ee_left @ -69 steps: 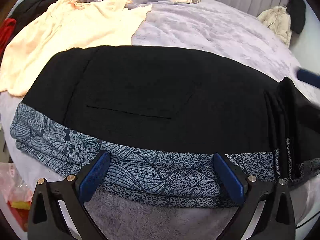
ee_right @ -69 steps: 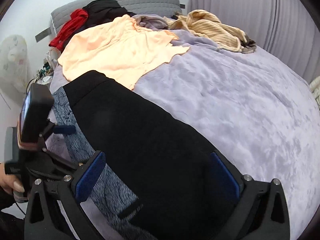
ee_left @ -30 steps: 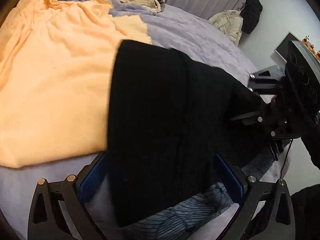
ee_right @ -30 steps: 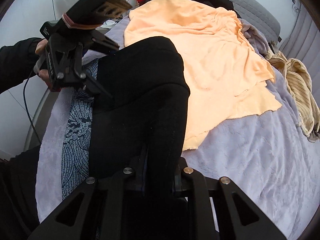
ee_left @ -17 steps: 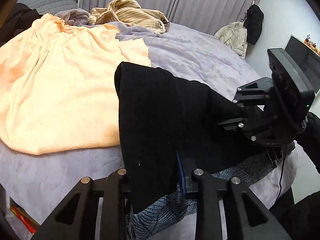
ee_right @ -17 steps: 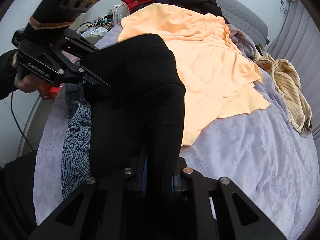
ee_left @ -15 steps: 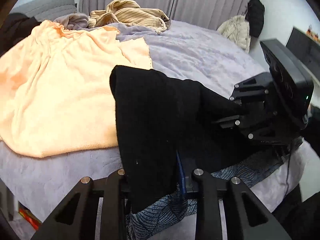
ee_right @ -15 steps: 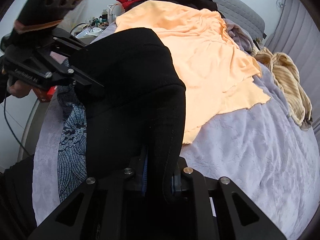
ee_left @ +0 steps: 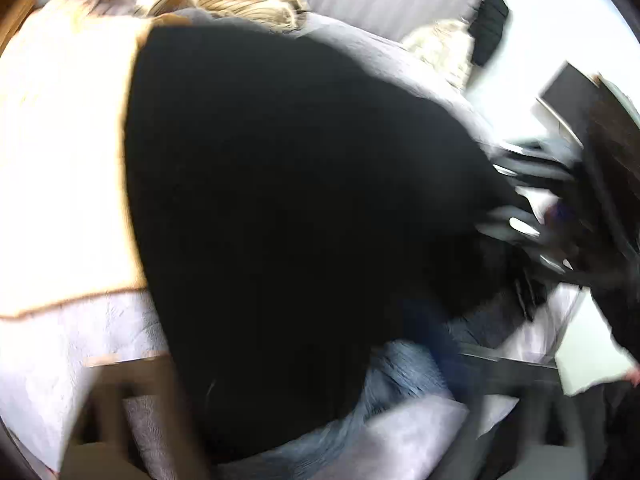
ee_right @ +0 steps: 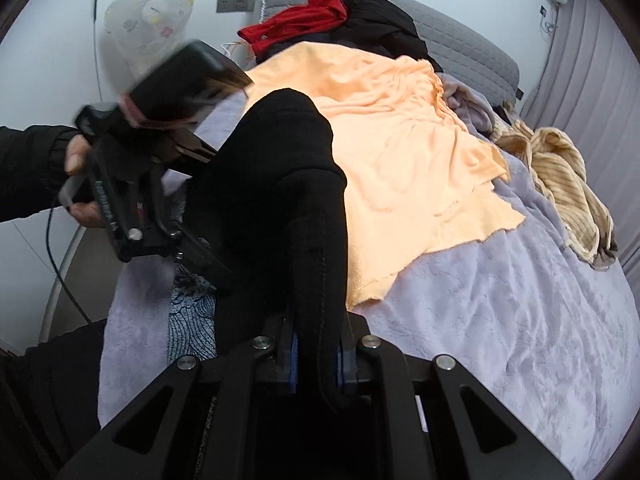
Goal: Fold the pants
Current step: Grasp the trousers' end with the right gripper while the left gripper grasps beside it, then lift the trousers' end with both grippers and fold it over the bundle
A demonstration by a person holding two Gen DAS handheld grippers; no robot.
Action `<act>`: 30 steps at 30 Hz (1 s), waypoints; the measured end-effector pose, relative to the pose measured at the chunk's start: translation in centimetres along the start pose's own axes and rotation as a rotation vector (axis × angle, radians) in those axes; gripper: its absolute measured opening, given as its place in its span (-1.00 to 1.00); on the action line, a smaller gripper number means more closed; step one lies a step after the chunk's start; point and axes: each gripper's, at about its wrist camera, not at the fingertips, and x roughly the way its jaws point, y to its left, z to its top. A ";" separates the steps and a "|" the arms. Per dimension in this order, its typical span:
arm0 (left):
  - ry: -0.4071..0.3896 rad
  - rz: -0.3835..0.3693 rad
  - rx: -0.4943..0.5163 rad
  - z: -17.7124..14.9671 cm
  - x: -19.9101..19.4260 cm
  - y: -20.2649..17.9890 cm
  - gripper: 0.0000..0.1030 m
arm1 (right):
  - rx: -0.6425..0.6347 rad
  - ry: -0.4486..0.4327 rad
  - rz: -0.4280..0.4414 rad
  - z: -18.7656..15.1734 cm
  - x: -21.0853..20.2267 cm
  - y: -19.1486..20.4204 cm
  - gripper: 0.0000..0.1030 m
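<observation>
The black pants (ee_right: 280,200) hang bunched above the bed, and they fill the blurred left wrist view (ee_left: 300,200). My right gripper (ee_right: 316,360) is shut on a thick fold of them; it shows as a blur at the pants' right edge (ee_left: 520,208). My left gripper (ee_left: 286,354) has its jaws opening with the black cloth between them, and the blue right pad (ee_left: 440,344) looks clear of the cloth. In the right wrist view the left gripper (ee_right: 218,212) reaches into the pants' left side, held by a hand (ee_right: 76,156).
A blue patterned garment (ee_right: 188,320) lies under the pants on the purple blanket (ee_right: 520,320). An orange cloth (ee_right: 400,160) is spread behind, with a striped garment (ee_right: 560,168) to the right and red and black clothes (ee_right: 296,20) by the headboard. A fan (ee_right: 148,12) stands at the left.
My left gripper's jaws have spread from a tight pinch on the pants, and its view has blurred with motion. The right gripper stays shut on its fold, and the pants have risen.
</observation>
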 end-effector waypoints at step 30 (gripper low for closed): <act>-0.017 0.194 0.242 5.0 -6.9 -21.2 -0.53 | 0.411 -0.047 -0.405 -13.4 -12.6 0.7 0.57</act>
